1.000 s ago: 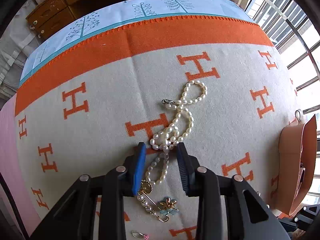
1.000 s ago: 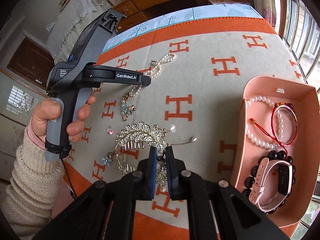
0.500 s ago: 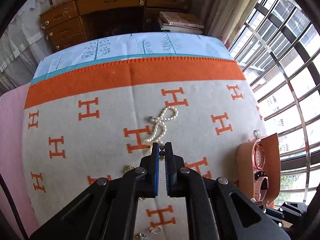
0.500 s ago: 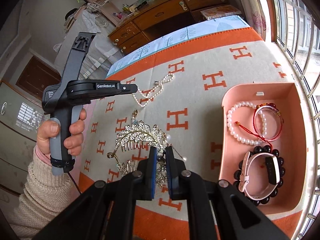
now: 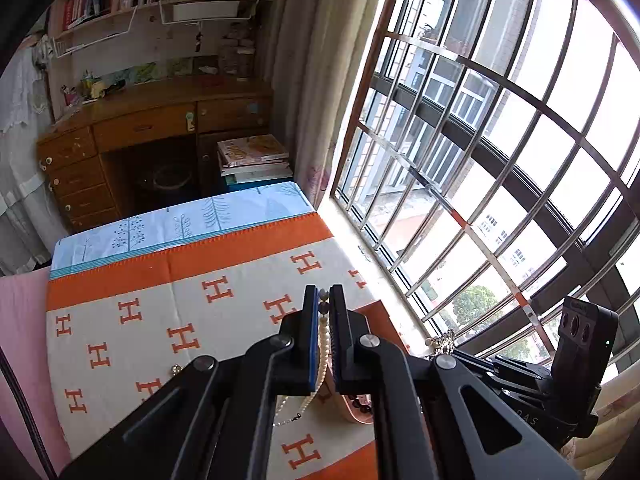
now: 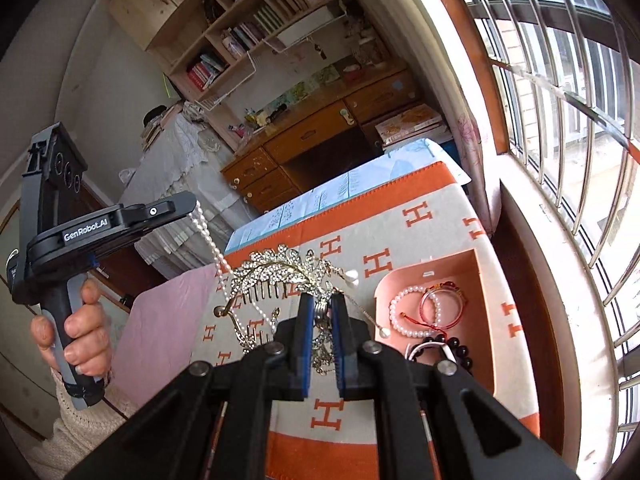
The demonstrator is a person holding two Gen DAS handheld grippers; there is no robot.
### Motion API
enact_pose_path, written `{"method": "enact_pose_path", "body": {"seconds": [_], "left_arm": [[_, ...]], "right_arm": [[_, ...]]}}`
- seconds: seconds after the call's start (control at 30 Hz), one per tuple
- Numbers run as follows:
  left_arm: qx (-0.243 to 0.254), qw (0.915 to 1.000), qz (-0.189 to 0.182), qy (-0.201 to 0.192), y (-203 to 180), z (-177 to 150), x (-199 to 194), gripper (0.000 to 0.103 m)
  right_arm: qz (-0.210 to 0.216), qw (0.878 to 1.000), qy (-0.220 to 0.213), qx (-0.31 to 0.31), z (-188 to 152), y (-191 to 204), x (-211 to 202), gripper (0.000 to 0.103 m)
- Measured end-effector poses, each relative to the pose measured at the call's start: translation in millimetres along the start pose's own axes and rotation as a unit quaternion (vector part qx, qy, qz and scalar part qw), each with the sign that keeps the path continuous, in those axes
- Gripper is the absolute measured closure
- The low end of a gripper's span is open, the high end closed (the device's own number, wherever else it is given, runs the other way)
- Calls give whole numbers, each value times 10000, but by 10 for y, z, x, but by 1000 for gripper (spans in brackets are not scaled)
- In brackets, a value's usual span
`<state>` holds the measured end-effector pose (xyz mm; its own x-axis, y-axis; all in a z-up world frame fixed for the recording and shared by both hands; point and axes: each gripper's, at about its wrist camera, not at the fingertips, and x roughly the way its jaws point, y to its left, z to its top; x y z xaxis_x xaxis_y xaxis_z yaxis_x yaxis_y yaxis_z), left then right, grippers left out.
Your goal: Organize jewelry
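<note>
While your right gripper (image 6: pixel 319 307) clamps the rhinestone hair comb (image 6: pixel 286 270) in the air, your left gripper (image 5: pixel 324 300) is closed on the pearl necklace (image 5: pixel 322 344), whose strand hangs down between its fingers. Beyond the comb, the pink tray (image 6: pixel 476 280) sits on the orange-and-cream blanket (image 6: pixel 420 216) near its window-side edge. It holds a white pearl bracelet (image 6: pixel 404 312), a red bangle (image 6: pixel 442 304) overlapping it, a dark bead bracelet (image 6: pixel 456 350) and a white band (image 6: pixel 430 348), partly hidden. Your left hand (image 6: pixel 86 336) holds its gripper above the blanket's far side edge, the necklace dangling. Farther off stands a wooden desk (image 6: pixel 320 132).
</note>
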<state>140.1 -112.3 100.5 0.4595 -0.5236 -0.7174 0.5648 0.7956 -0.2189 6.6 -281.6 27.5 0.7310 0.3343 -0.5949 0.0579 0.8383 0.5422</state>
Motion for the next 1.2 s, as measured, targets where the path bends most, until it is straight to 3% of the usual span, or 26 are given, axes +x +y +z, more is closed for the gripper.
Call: {"method": "enact_pose_path", "body": {"seconds": [0.13, 0.33, 0.7, 0.9, 1.0, 1.07, 1.2], "left_arm": [[278, 9994, -203, 72, -388, -41, 103, 100], [447, 9988, -117, 187, -649, -87, 471, 100], [254, 9936, 296, 1058, -369, -463, 1569, 100], [324, 9897, 444, 1318, -260, -685, 1825, 98], [400, 9892, 618, 1264, -255, -754, 1795, 73], [365, 9899, 713, 1167, -231, -785, 1723, 46], [293, 9921, 890, 829, -145, -856, 1489, 41]], "right_arm": [[-83, 9994, -259, 194, -27, -165, -236, 95], [-272, 9979, -363, 453, -105, -410, -366, 95], [-445, 9965, -231, 673, -261, -715, -348, 95], [-505, 9962, -84, 709, -319, -768, -243, 95], [-528, 9960, -24, 721, -326, -779, -176, 94], [-549, 9959, 24, 716, -328, -777, -127, 94], [-616, 9956, 156, 695, -301, -788, 10, 94]]}}
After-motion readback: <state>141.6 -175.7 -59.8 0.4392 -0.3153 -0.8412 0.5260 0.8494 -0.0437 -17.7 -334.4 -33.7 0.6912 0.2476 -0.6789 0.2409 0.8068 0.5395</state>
